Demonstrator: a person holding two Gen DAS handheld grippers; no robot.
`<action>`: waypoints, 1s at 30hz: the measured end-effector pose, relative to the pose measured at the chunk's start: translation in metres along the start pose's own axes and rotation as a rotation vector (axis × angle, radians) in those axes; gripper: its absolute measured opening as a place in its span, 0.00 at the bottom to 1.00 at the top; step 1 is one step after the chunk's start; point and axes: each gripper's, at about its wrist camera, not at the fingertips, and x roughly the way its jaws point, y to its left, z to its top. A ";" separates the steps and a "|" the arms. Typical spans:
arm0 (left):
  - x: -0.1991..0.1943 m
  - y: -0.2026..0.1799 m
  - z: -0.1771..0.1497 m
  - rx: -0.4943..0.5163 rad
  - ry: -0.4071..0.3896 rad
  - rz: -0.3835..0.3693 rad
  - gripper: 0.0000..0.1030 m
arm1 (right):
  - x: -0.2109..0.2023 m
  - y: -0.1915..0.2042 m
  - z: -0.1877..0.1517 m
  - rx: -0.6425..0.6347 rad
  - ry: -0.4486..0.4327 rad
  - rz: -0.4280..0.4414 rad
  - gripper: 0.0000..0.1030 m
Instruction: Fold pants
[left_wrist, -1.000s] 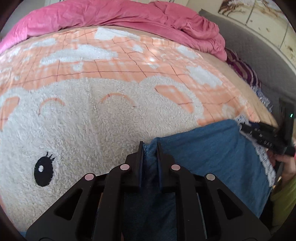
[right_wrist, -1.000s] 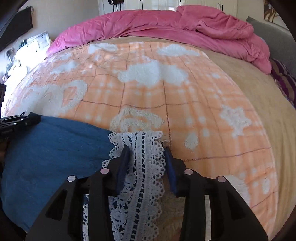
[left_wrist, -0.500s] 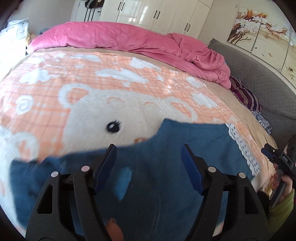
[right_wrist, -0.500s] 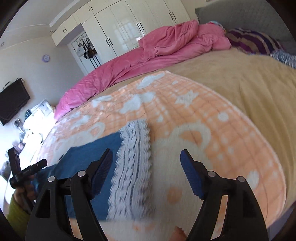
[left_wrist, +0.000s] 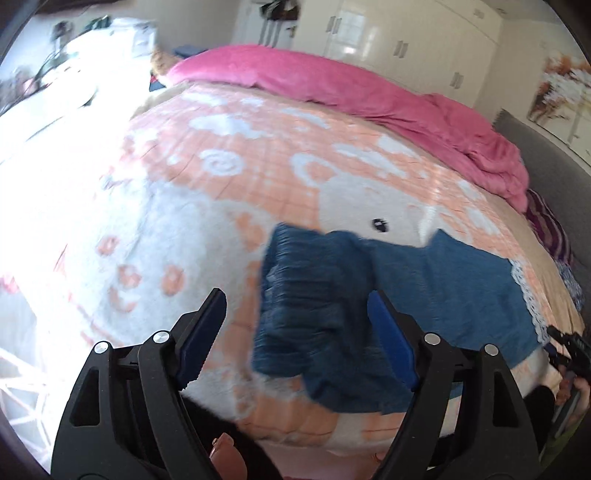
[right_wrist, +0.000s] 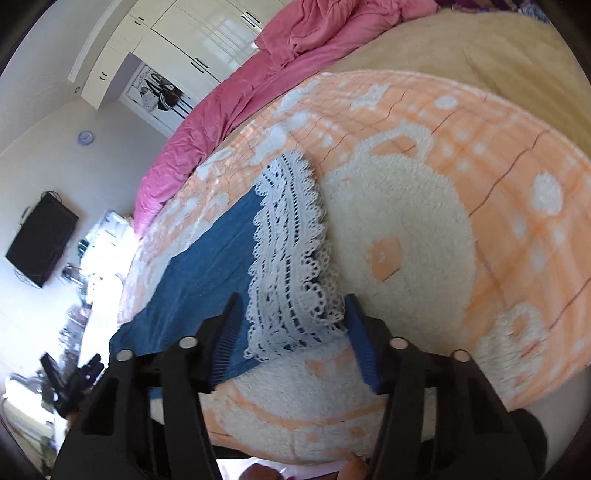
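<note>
Blue denim pants (left_wrist: 388, 288) lie flat across the bear-print blanket, with a bunched waist end at the left and white lace hems (right_wrist: 291, 258) at the right end. My left gripper (left_wrist: 297, 326) is open and empty, above the waist end. My right gripper (right_wrist: 291, 330) is open and empty, just above the near lace hem. The pants also show in the right wrist view (right_wrist: 199, 273). The other gripper shows at the edge of each view.
The orange-and-white bear blanket (left_wrist: 229, 206) covers the bed. A rumpled pink duvet (left_wrist: 369, 88) lies along the far side. White wardrobes (left_wrist: 388, 33) stand behind. A black TV (right_wrist: 40, 243) hangs on the wall. A grey headboard (left_wrist: 546, 147) is at the right.
Both grippers let go of the pants, opened and pulled back and up. The left one swung left over the waist end; the right one tilted, lace hem left lying on the blanket.
</note>
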 end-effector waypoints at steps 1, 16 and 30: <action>0.003 0.005 -0.001 -0.028 0.017 -0.009 0.71 | 0.000 0.000 -0.001 0.009 -0.002 0.004 0.49; 0.019 0.001 -0.008 -0.008 0.065 -0.034 0.19 | -0.025 0.011 0.004 -0.087 -0.054 -0.022 0.21; 0.014 0.013 -0.018 -0.018 0.085 0.001 0.60 | -0.017 0.002 -0.011 -0.106 -0.003 -0.174 0.33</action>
